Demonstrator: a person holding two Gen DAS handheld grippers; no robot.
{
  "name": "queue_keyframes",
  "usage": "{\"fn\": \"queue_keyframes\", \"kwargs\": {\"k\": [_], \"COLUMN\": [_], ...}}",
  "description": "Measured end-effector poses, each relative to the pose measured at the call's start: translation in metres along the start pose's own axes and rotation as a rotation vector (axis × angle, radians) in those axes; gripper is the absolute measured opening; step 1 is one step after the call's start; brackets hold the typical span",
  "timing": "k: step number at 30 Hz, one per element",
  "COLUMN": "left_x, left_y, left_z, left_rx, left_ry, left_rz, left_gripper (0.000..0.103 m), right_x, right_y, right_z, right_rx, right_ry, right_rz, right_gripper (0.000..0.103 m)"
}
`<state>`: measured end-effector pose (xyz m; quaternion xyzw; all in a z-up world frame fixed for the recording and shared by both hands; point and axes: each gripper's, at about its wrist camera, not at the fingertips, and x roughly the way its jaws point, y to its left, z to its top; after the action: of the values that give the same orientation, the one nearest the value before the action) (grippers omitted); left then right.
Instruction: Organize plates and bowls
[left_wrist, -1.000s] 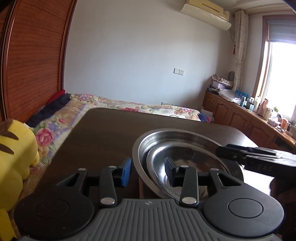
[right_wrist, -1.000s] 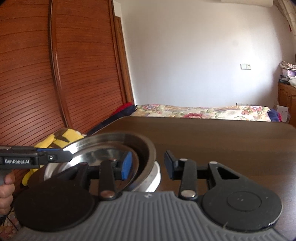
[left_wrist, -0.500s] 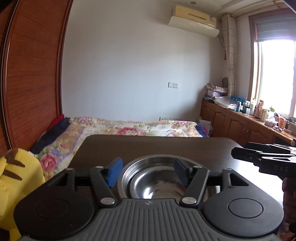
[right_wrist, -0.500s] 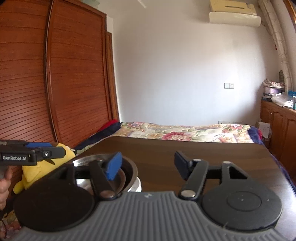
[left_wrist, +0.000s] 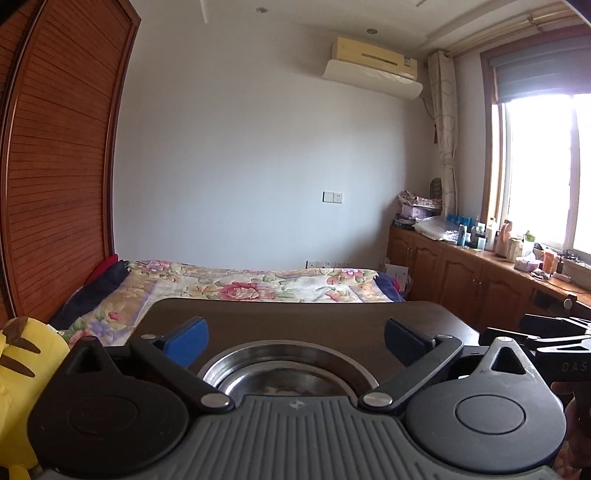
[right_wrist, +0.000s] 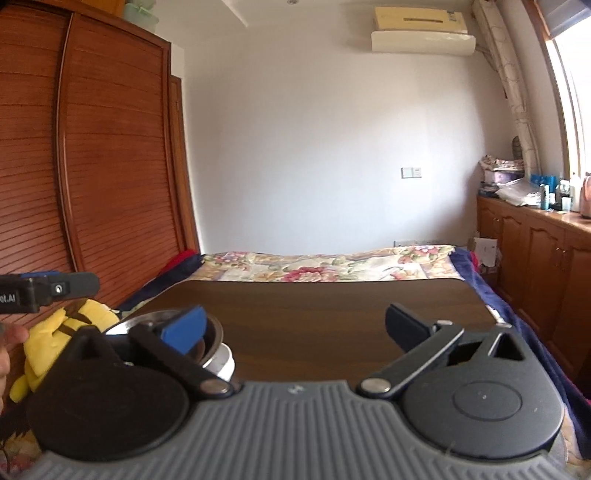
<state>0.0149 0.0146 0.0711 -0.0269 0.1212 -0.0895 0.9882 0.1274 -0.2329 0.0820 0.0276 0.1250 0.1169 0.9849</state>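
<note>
A steel bowl (left_wrist: 288, 369) with a smaller steel dish nested inside sits on the dark wooden table (left_wrist: 295, 317), just below and ahead of my left gripper (left_wrist: 295, 338). That gripper is open wide, with nothing between its fingers. In the right wrist view the same steel bowl (right_wrist: 214, 332) shows at the left, resting on a white bowl (right_wrist: 223, 363), partly hidden behind the blue fingertip. My right gripper (right_wrist: 295, 326) is open and empty above the bare table (right_wrist: 332, 314). The right gripper's body shows at the right edge of the left wrist view.
A yellow plush toy (left_wrist: 18, 376) lies left of the table, seen too in the right wrist view (right_wrist: 55, 339). A floral bed (left_wrist: 240, 284) lies beyond the far table edge. Wooden wardrobe doors (right_wrist: 92, 166) stand left; cabinets (left_wrist: 461, 273) with clutter run along the right wall.
Both grippers have pulled back and tilted up from the bowls, and their jaws have spread wider. The stack now sits lower and smaller in both views.
</note>
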Motion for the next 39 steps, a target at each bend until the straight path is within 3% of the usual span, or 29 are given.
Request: {"fn": "queue_keyframes", "kwargs": {"k": [7, 16, 25, 39], "left_x": [0.005, 0.004, 0.008, 0.016], "left_y": [-0.017, -0.022, -0.028, -0.021], "left_z": [-0.005, -0.027, -0.052, -0.063], "left_rx": [0.048, 0.040, 0.056, 0.070], "left_ry": [0.003, 0.023, 0.072, 0.090], "left_rz": [0.050, 0.035, 0.063, 0.093], "left_gripper": [0.103, 0.103, 0.103, 0.103], "right_x": [-0.006, -0.008, -0.004, -0.002], "right_y": [-0.001, -0.001, 0.001, -0.001], "right_z": [-0.006, -0.028, -0.046, -0.059], "right_rx": [-0.004, -0.011, -0.006, 0.008], "right_ry": [-0.012, -0.005, 0.013, 0.022], "right_rz": [-0.056, -0.111, -0.126, -0.133], "right_gripper": [0.103, 0.103, 0.103, 0.103]}}
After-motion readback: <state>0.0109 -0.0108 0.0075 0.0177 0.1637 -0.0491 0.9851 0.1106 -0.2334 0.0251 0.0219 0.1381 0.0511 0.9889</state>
